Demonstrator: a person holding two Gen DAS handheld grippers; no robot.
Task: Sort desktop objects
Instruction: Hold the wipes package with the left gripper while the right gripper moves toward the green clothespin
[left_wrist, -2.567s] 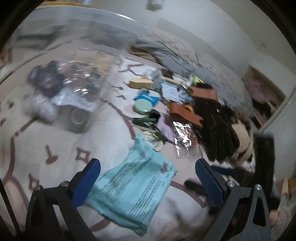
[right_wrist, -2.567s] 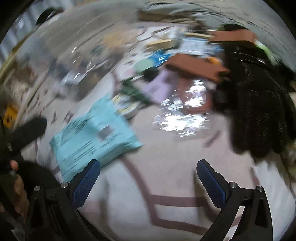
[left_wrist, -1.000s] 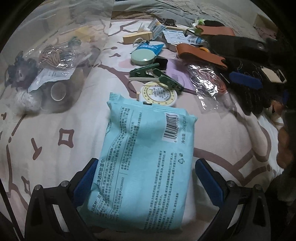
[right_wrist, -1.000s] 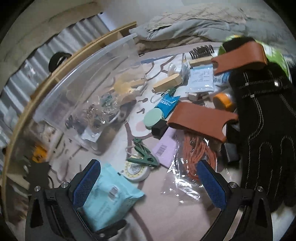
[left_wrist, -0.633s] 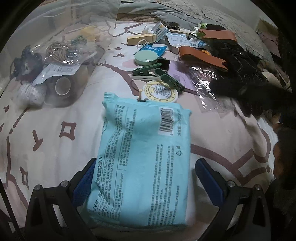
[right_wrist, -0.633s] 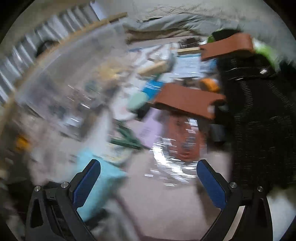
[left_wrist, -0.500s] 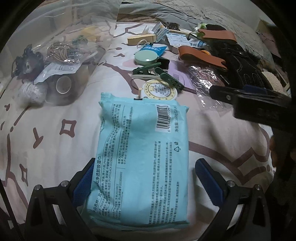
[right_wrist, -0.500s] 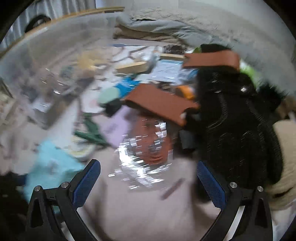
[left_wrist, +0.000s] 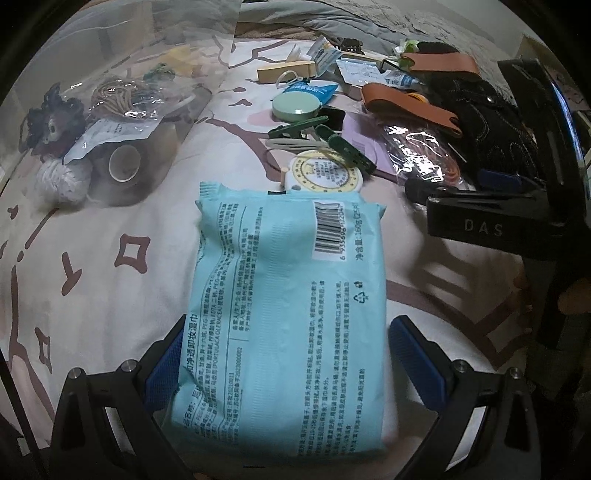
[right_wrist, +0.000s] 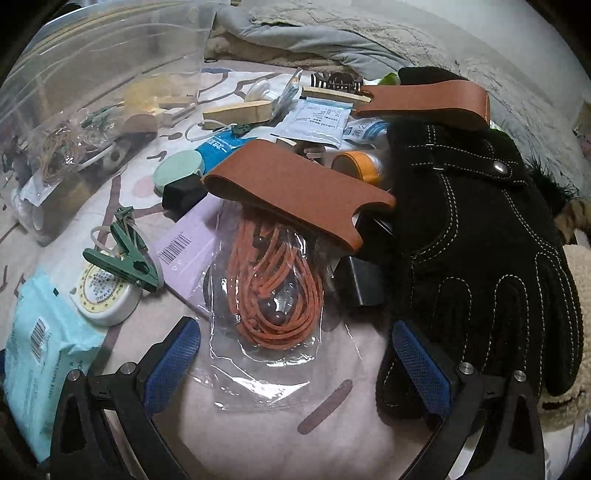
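While my left gripper (left_wrist: 286, 363) sits released astride the pale blue soft plastic wipes packet (left_wrist: 288, 314) on the bed, packet's long axis runs straight ahead between the pads. My right gripper (right_wrist: 295, 360) — also released — faces the clear bag of orange cord (right_wrist: 275, 284).

1. You have bare bedspread (left_wrist: 110, 229) to the left of the blue wipes pack (left_wrist: 288, 314), open as far as the clear bin (left_wrist: 110, 110).
2. Beyond the pack, the round tin (left_wrist: 325, 173) and green clips (left_wrist: 321, 136) block your way.
3. On your right, the black glove (right_wrist: 480, 236) lies against the bagged orange cord (right_wrist: 273, 284); only a narrow strip of cloth is free in front of it.
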